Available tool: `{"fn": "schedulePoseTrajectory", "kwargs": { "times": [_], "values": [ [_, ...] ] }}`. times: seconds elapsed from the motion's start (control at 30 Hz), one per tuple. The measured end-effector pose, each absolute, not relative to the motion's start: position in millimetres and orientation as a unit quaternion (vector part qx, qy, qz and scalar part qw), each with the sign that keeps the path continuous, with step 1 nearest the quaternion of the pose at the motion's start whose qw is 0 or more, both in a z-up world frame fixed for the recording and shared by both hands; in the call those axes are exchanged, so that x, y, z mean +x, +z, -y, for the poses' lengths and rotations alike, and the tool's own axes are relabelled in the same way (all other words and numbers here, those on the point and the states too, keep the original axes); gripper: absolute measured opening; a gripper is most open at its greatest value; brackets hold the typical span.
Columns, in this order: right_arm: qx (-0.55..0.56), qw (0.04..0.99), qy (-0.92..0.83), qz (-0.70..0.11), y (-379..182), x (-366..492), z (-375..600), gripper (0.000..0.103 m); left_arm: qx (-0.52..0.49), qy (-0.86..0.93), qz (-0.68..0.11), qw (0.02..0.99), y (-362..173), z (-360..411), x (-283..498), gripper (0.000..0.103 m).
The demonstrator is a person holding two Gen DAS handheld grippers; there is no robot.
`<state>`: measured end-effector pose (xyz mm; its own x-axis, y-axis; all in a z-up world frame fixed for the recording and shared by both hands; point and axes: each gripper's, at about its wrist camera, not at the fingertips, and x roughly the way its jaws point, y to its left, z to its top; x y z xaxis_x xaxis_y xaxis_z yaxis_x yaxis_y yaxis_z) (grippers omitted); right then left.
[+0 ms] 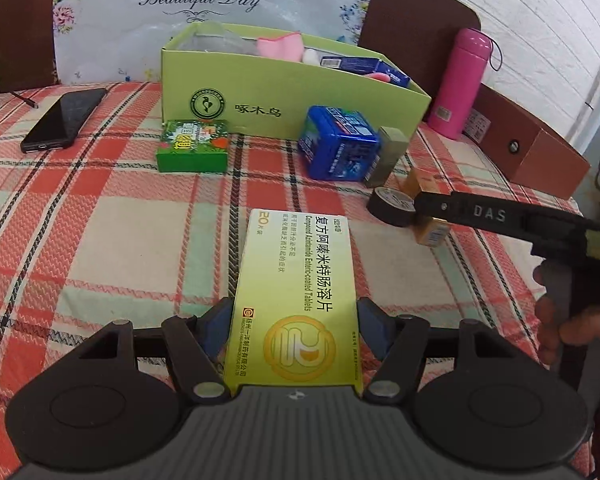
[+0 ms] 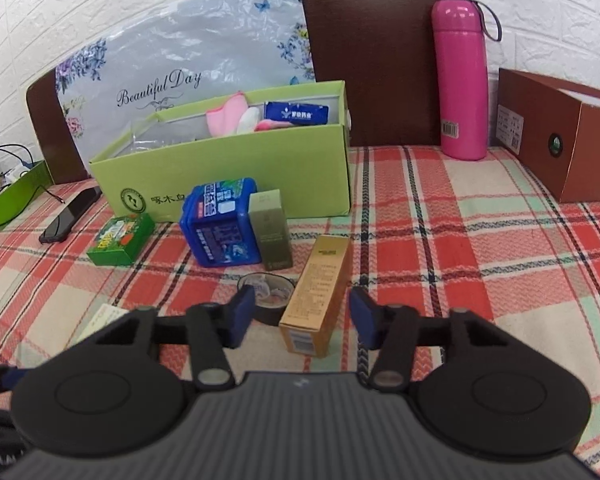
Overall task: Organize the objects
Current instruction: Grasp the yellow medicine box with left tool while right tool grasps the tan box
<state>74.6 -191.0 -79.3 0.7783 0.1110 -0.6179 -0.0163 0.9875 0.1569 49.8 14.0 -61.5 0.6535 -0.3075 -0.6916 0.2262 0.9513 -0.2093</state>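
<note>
Left gripper (image 1: 294, 320): clamped on yellow tablet box (image 1: 296, 296), in front of green carton (image 1: 292, 92); right gripper (image 2: 302, 312): jaws apart around gold box (image 2: 316, 296), not pressing; tape roll (image 2: 266, 292) touching gold box.

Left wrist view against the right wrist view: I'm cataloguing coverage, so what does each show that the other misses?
Only the left wrist view shows the yellow-green tablet box clamped in the left gripper, and the right gripper from outside. Only the right wrist view shows the small green tray with cables and the gold carton in full, lying between the right gripper's fingers. Both show the green storage box, blue tin, pink flask, phone and tape roll.
</note>
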Motion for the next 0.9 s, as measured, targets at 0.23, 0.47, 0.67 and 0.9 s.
{"fn": "schedulePoseTrajectory", "kwargs": {
  "times": [0.23,0.47,0.67,0.9],
  "values": [
    [0.064,0.937,0.046,-0.341,-79.1,60.0,201.8,0.023,-0.054,-0.148,-0.393,0.906,-61.6,-13.9,52.8,0.069],
    [0.03,0.922,0.095,-0.373,-74.0,13.2,208.8,0.024,-0.045,-0.147,-0.397,0.905,-60.0,-9.3,50.6,0.069],
    [0.013,0.923,0.091,-0.374,-74.9,7.7,199.8,0.039,-0.036,-0.135,-0.397,0.907,-59.8,-0.6,61.7,0.071],
    [0.005,0.923,0.091,-0.374,-78.0,20.7,193.5,0.039,-0.023,-0.135,-0.401,0.906,-59.3,9.0,74.5,0.071]
  ]
}}
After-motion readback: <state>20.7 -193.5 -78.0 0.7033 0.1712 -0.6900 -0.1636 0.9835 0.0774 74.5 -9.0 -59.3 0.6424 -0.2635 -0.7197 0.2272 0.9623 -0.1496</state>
